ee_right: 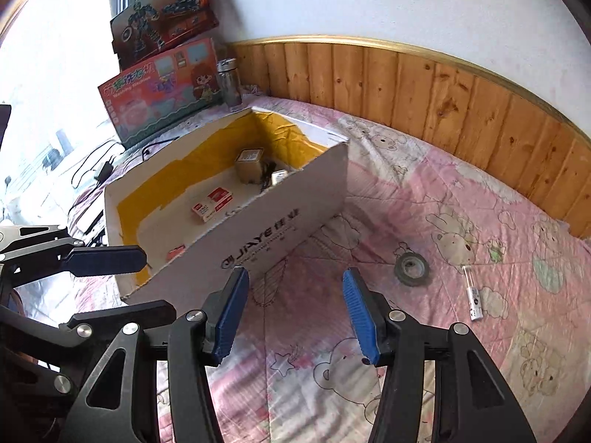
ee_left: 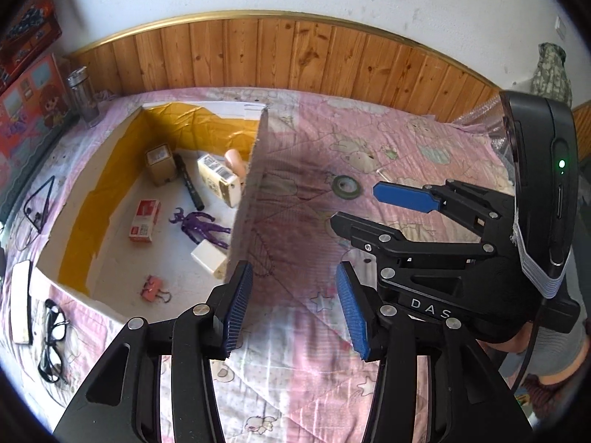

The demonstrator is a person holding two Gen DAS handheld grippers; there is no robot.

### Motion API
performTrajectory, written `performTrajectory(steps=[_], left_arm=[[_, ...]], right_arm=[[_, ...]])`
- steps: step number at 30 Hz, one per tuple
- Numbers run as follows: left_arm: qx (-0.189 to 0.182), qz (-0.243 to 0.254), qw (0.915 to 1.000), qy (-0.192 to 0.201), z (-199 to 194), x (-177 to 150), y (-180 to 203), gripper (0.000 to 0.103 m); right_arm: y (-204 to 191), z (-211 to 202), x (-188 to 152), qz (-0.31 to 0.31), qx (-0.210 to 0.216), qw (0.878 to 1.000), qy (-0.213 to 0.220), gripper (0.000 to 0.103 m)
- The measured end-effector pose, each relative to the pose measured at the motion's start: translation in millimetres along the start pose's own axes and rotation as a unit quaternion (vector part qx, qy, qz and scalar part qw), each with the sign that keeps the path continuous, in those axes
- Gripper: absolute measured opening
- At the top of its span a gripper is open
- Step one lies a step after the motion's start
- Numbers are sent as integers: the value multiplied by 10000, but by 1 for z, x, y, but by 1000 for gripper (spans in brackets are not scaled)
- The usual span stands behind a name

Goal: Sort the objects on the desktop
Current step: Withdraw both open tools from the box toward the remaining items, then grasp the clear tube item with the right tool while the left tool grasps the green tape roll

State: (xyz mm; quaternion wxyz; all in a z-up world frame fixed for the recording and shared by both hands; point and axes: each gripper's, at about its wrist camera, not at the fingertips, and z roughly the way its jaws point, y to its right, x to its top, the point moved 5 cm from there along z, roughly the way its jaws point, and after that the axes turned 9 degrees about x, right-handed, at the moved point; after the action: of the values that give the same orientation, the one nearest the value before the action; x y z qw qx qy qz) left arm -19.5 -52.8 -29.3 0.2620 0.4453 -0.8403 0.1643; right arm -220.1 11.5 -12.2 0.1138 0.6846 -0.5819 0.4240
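Note:
An open cardboard box point(ee_left: 258, 170) point(ee_right: 280, 217) lies on the pink bedspread. It holds small cartons, a black pen point(ee_left: 189, 181), a purple figure point(ee_left: 201, 226), a pink binder clip point(ee_left: 153, 289) and a red-and-white box point(ee_left: 144, 220) point(ee_right: 212, 205). A grey tape roll point(ee_left: 346, 186) point(ee_right: 411, 268) lies on the spread right of the box. A small white tube point(ee_right: 472, 295) lies further right. My left gripper point(ee_left: 293, 306) is open and empty above the box's near right corner. My right gripper point(ee_right: 295, 313) is open and empty, short of the tape roll; it also shows in the left wrist view point(ee_left: 369, 206).
Glasses point(ee_left: 51, 339), a white flat item point(ee_left: 21, 302) and a black cable point(ee_left: 37, 203) lie left of the box. A metal bottle point(ee_left: 83, 98) point(ee_right: 229, 83) and toy boxes point(ee_right: 162, 92) stand at the back left. Wood panelling point(ee_right: 443, 110) lines the wall.

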Motion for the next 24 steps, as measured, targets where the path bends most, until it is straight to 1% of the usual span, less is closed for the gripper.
performTrajectory(steps=[2,4,8,9,11,12,14,17,19,20,22,24], left_arm=[[-137,60,9999,-19,9,5,15,51],[-246,139,9996,-72,21,11,31,52],[-488,334,9976,-349,60,23,65,54],[-560,345,9969,-427,70,27,72,54],[-590,293,9965,-506,91,37,83,54],[-637,264,9962,-533,103,43,87,54],[-571,245,9963,-600,128,55,95,55],[-542,184,9955,-752,167,69,105,55],[-602,179,9939,-912,192,74,110,55],[-538,137,9936,-980,203,76,110,55],[-548,80,9923,-1108,224,77,111,55],[-424,68,9921,-1177,241,78,110,55]], right_arm=[[27,-3,-11,330,-107,9993,106,55],[57,-3,-21,656,-270,9974,113,55],[118,-1,-39,1244,-652,9901,72,55],[131,0,-42,1347,-722,9882,59,55],[155,3,-47,1481,-842,9854,-5,55],[165,6,-48,1514,-882,9845,-31,55],[181,14,-49,1516,-987,9834,-120,55],[202,31,-47,1395,-1124,9834,-276,59],[215,42,-45,1282,-1216,9836,-375,59],[220,47,-44,1241,-1228,9837,-428,59],[229,59,-43,1117,-1275,9840,-547,59],[235,70,-45,974,-1324,9841,-670,59]])
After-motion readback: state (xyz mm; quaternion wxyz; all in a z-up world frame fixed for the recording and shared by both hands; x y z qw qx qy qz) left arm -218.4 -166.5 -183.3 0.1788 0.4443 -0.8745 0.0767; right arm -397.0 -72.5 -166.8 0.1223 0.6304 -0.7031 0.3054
